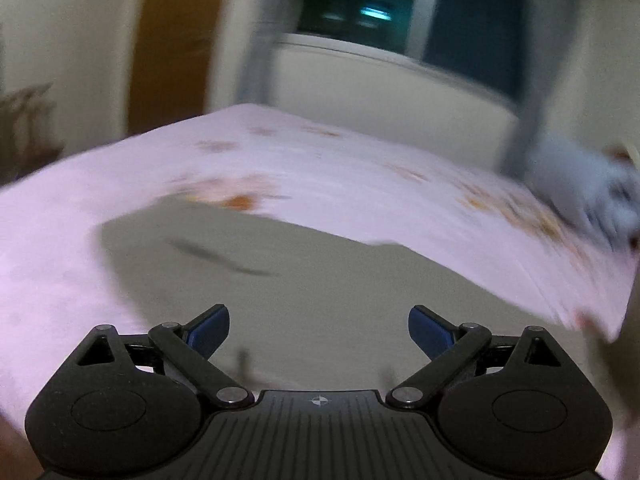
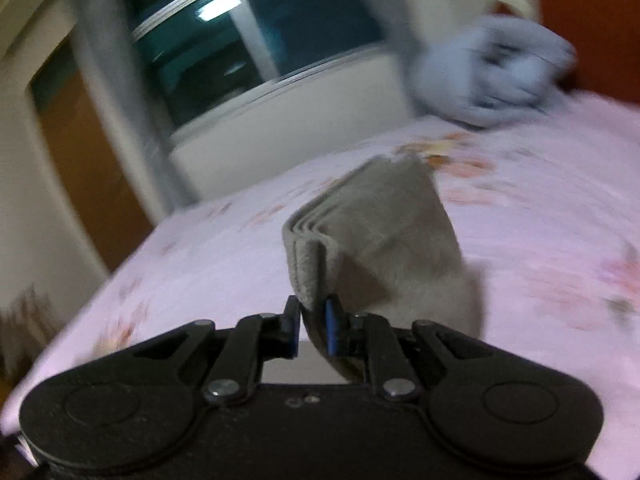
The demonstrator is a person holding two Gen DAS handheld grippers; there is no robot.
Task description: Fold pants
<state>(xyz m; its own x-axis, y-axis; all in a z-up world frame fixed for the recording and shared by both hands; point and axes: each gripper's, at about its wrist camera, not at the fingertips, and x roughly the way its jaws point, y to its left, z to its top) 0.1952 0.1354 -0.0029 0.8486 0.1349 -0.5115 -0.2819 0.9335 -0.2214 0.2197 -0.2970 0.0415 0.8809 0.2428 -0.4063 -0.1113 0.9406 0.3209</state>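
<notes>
Grey-beige pants (image 1: 304,280) lie spread on the pink flowered bed sheet (image 1: 328,160) in the left wrist view, blurred by motion. My left gripper (image 1: 319,330) hangs over the cloth, open, with nothing between its blue pads. In the right wrist view my right gripper (image 2: 312,322) is shut on a folded, several-layered edge of the pants (image 2: 372,228), which rises from the pads and drapes away to the right above the sheet (image 2: 540,216).
A bluish-grey heap of cloth (image 2: 492,80) lies at the far right end of the bed, also seen as the heap (image 1: 588,188). Behind the bed are a dark window (image 2: 248,36), a pale wall and a brown door (image 1: 176,36).
</notes>
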